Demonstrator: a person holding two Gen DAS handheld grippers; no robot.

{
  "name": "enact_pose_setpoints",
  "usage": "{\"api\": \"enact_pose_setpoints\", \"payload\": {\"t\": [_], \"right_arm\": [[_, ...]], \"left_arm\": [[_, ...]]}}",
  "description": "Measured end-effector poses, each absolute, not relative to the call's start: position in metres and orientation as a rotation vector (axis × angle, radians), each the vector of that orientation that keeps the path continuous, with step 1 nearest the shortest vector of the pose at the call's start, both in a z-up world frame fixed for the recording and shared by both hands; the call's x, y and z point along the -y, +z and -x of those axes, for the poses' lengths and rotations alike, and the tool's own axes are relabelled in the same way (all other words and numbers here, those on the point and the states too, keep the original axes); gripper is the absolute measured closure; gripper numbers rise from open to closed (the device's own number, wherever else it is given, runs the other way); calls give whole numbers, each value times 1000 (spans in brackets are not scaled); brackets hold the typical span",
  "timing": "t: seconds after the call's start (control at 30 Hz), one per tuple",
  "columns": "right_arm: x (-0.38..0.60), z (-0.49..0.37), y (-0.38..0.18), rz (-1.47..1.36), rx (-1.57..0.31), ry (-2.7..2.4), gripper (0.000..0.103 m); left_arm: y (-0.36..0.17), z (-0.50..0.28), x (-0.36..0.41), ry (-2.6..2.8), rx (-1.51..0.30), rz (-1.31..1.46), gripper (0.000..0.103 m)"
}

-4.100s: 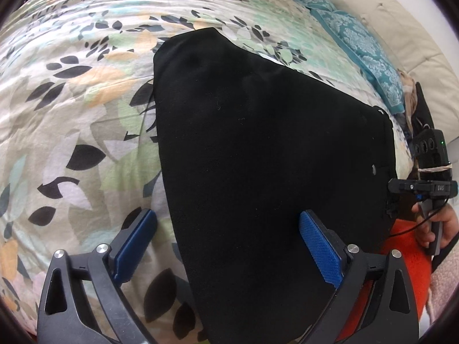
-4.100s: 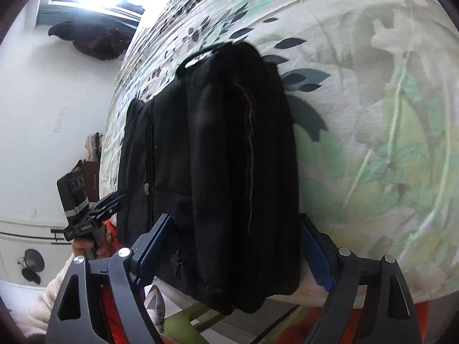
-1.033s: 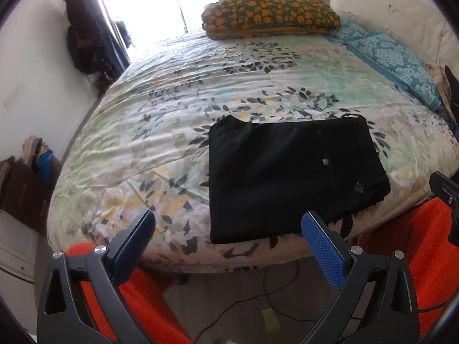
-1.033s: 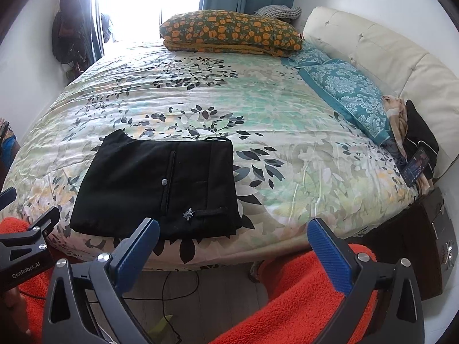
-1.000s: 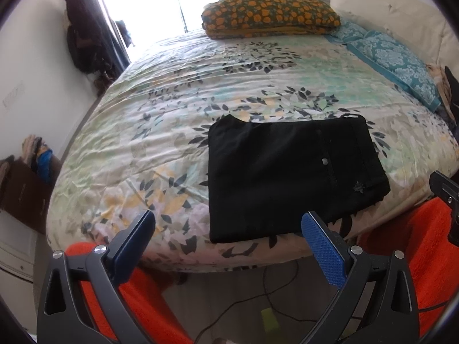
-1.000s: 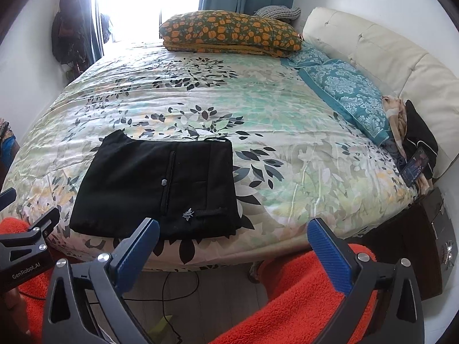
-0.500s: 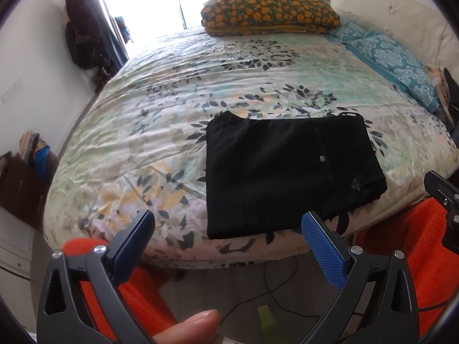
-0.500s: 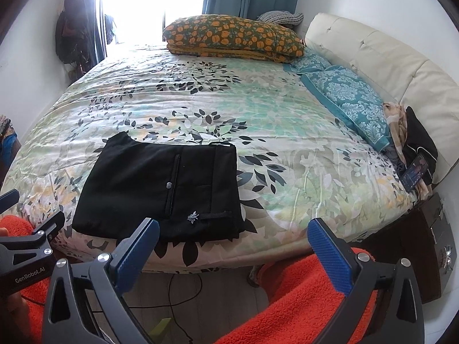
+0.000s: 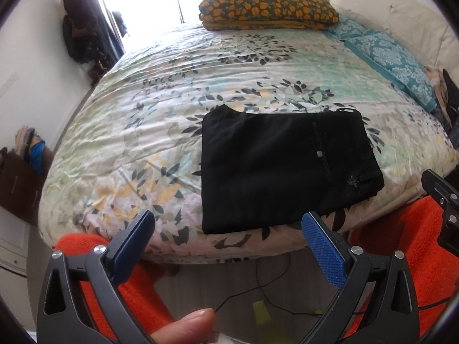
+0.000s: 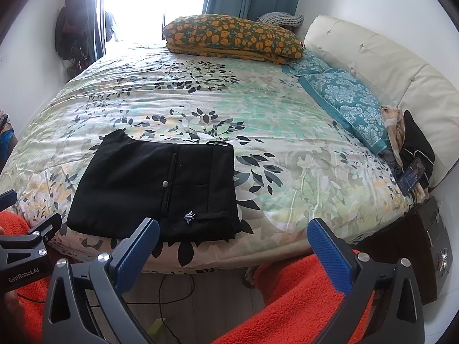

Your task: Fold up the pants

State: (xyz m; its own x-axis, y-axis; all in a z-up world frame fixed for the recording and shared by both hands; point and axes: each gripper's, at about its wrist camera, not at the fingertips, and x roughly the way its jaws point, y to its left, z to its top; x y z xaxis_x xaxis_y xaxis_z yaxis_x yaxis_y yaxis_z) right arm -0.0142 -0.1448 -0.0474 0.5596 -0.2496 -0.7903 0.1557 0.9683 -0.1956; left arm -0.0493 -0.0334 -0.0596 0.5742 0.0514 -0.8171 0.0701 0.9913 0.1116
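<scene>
And there lie the black fabric pants (image 9: 282, 169), folded into a flat, squarish packet near the front edge of the leaf-patterned bed (image 9: 178, 91). A small round button and a tiny pale emblem show on top, layered edges stacked neatly. Left tongs (image 9: 229, 238) spread wide, gripping nothing. Right tongs (image 10: 233, 243) equally wide apart, empty, both held off the bed above orange fleece (image 10: 298, 295).

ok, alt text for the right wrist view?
Folded black pants lie flat near the front edge of a floral bedspread, untouched. The open right gripper frames the foreground above orange fabric; pillows sit at the far end.
</scene>
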Motion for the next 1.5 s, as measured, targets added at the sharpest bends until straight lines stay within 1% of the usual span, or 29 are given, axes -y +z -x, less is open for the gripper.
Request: {"api": "enact_pose_setpoints", "payload": {"t": [0.4, 1.5], "right_arm": [[142, 15, -49, 101, -953, -222, 1], [137, 15, -53, 78, -971, -193, 1]], "left_arm": [[-60, 49, 31, -14, -969, -111, 1], [-59, 49, 30, 38, -945, -146, 1]]}}
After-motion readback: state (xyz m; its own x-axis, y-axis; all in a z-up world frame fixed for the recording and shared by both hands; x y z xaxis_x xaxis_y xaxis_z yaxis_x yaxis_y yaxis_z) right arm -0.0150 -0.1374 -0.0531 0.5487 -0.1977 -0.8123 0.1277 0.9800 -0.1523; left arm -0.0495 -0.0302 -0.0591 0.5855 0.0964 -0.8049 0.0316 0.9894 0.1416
